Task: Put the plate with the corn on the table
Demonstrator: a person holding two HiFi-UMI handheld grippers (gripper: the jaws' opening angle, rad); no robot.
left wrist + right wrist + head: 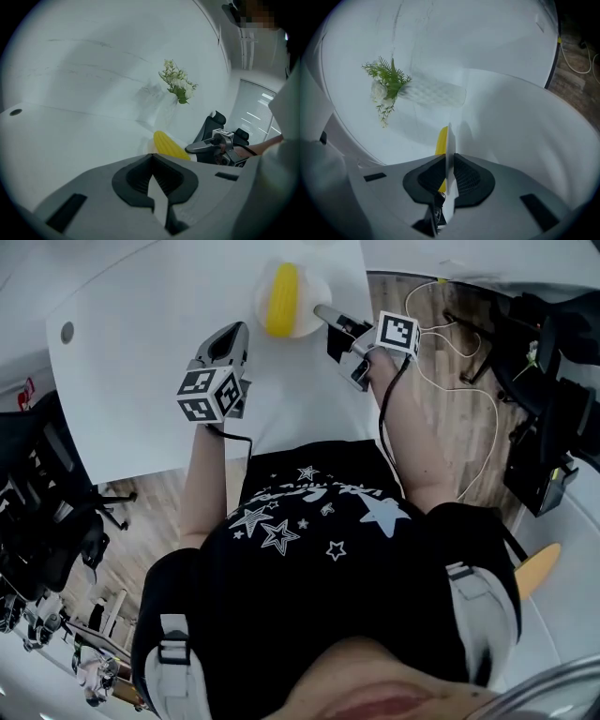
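Observation:
A white plate (313, 291) with a yellow corn cob (281, 298) on it is over the far part of the white table (150, 371). I cannot tell if it rests on the tabletop. My right gripper (322, 312) is shut on the plate's right rim. In the right gripper view the rim (449, 136) stands edge-on between the pads, with the corn (441, 139) just behind it. My left gripper (234, 334) hovers left of the plate, shut and holding nothing. Its own view shows the corn (166, 144) and the right gripper (197, 148) just ahead.
A pale vase of white flowers (177, 86) stands on the table beyond the plate. A round grommet (67, 332) sits near the table's left corner. Right of the table edge is wooden floor with cables (469, 399) and dark chairs (553, 381); more chairs (47, 521) stand at the left.

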